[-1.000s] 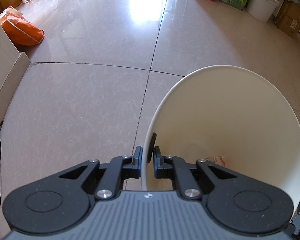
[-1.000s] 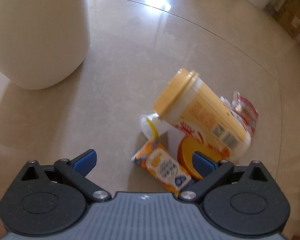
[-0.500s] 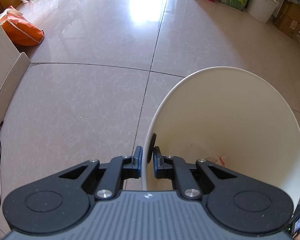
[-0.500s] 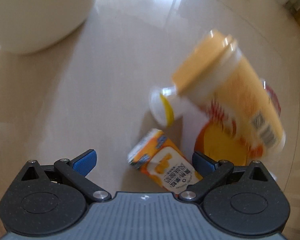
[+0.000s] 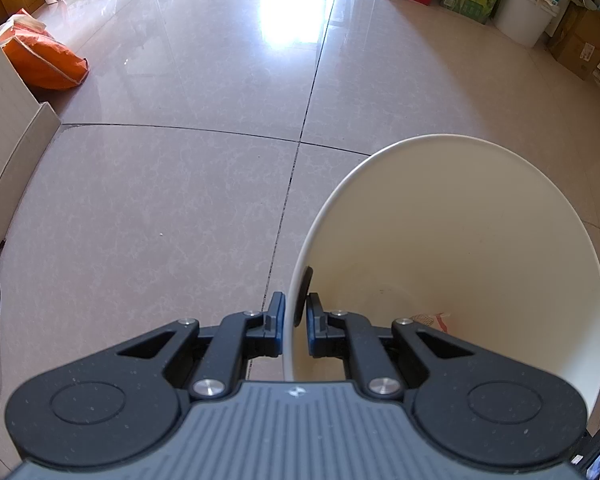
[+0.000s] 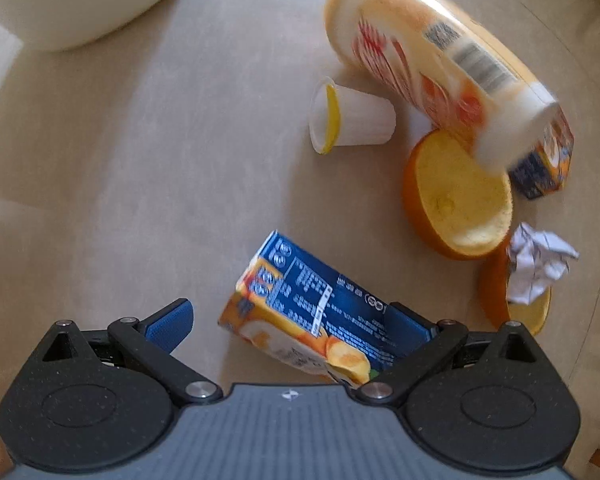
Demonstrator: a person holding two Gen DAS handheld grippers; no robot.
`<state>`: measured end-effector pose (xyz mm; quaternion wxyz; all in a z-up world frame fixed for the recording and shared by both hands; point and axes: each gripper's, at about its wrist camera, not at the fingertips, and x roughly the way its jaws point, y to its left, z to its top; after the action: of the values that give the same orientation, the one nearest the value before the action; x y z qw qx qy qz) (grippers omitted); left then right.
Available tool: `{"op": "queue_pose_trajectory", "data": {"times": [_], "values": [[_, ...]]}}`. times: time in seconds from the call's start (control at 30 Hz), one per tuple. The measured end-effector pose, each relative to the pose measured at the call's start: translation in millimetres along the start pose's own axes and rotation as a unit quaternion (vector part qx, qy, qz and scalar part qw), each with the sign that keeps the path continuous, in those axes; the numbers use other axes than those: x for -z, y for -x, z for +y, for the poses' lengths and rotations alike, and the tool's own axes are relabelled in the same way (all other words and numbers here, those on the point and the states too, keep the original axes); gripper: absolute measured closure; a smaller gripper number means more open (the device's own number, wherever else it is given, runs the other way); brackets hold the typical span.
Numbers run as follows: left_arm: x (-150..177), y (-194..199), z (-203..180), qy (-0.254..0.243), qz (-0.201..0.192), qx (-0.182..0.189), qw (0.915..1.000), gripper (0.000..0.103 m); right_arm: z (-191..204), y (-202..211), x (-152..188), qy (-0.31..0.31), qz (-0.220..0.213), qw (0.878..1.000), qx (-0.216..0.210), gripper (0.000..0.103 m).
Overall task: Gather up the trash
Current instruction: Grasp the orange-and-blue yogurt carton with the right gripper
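Juice carton (image 6: pixel 316 320) between spread right claw (image 6: pixel 290 320); cup (image 6: pixel 350 120) beyond.

Yellow cup (image 6: pixel 440 68) motion-blurred, second carton (image 6: pixel 548 160) half hidden behind it

A glossy beige tiled floor (image 5: pixel 180 200) carries everything here. Near the right side lies a blue-and-orange juice carton (image 6: pixel 320 320) on its side. Farther off sit a small white plastic cup (image 6: pixel 352 120) tipped over, a hollowed orange peel half (image 6: pixel 456 200) and a crumpled white paper ball (image 6: pixel 536 268). Far left rests an orange cloth bag (image 5: pixel 40 64); cardboard boxes (image 5: pixel 580 44) and a white plastic bucket (image 5: pixel 524 12) line the far right.
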<state>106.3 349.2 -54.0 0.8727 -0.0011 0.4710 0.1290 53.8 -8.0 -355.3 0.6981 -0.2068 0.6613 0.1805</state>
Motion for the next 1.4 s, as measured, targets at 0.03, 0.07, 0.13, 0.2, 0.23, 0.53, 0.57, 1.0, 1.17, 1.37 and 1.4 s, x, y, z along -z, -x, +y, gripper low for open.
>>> {"op": "queue_pose_trajectory", "data": {"times": [0.03, 0.07, 0.13, 0.2, 0.23, 0.53, 0.57, 1.0, 1.17, 1.37, 1.4], "values": [[0, 0, 0, 0.001, 0.000, 0.001, 1.0000, 0.094, 0, -1, 2, 0.004, 0.002, 1.000, 0.006, 0.000], [0, 0, 1, 0.001, 0.000, 0.001, 1.0000, 0.094, 2, -3, 5, 0.010, 0.005, 1.000, 0.012, 0.000], [0, 1, 1, 0.001, -0.001, 0.001, 1.0000, 0.094, 6, -8, 9, 0.020, 0.014, 1.000, 0.020, 0.000], [0, 0, 2, 0.002, -0.001, 0.002, 1.0000, 0.094, 8, -12, 12, 0.026, 0.021, 0.999, 0.029, 0.000], [0, 0, 2, 0.002, -0.001, 0.002, 1.0000, 0.094, 8, -14, 13, 0.023, 0.028, 0.999, 0.025, 0.000], [1, 0, 2, 0.003, -0.001, 0.002, 1.0000, 0.094, -4, -15, 2, -0.067, 0.015, 0.998, 0.009, 0.005], [1, 0, 2, 0.004, -0.001, 0.002, 1.0000, 0.094, -11, -15, -4, -0.084, 0.015, 0.996, 0.007, 0.006], [1, 1, 4, 0.005, -0.001, 0.002, 1.0000, 0.094, -69, -6, 8, -0.217, 0.007, 0.976, 0.009, 0.058], [0, 2, 4, 0.004, -0.002, 0.001, 1.0000, 0.094, -69, 5, 7, -0.224, 0.002, 0.975, 0.015, 0.061], [-1, 2, 5, 0.006, -0.001, 0.003, 1.0000, 0.094, -50, 38, 2, -0.219, -0.006, 0.976, 0.015, 0.061], [-1, 2, 5, 0.007, -0.001, 0.003, 1.0000, 0.094, -51, 47, 3, -0.217, -0.008, 0.976, 0.015, 0.061]]}}
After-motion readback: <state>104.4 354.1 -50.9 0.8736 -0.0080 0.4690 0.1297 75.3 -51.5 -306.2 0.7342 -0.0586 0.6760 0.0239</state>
